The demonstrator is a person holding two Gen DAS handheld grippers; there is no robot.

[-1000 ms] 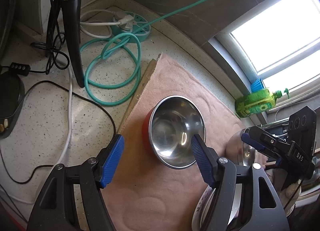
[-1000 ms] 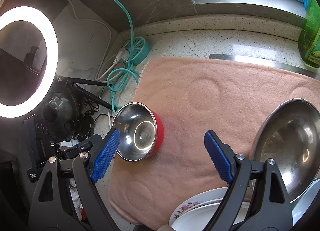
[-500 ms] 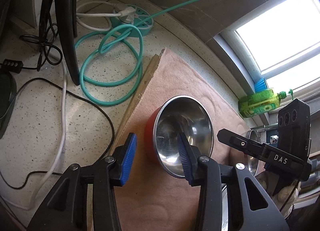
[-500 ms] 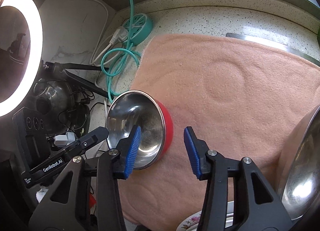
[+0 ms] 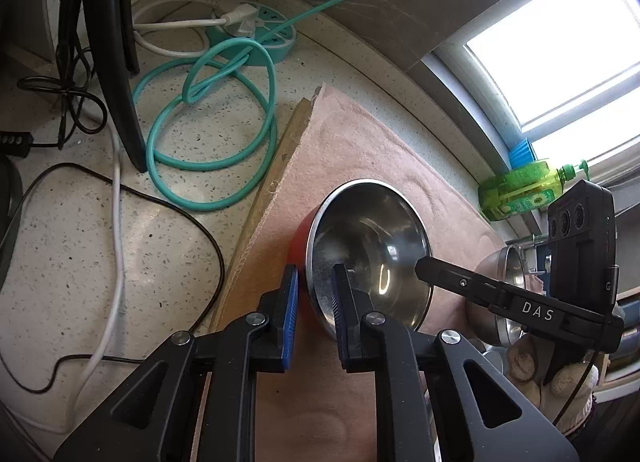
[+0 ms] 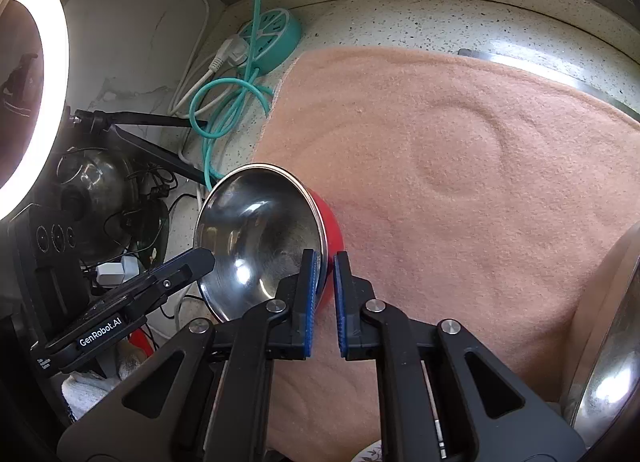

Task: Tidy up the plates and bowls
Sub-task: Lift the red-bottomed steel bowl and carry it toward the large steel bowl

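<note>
1. Red bowl (image 5: 368,258) with the steel inside sits tilted on the pink towel (image 5: 360,166), near its edge by the table (image 5: 120,242).
2. Left claw (image 5: 314,316) is pinched on the bowl's near rim — one pad inside, one on the red outside.
3. Right claw (image 6: 322,294) clamps the opposite rim the same way — nearly closed.
4. Bigger steel bowl (image 6: 608,362) sits off to the right.

Two metal bowls are seen: one red-sided bowl (image 5: 368,246) and one plain steel bowl (image 5: 494,294). One pink mat (image 6: 460,166), one green soap bottle (image 5: 520,192) and one teal power strip (image 5: 260,28) are counted.
</note>
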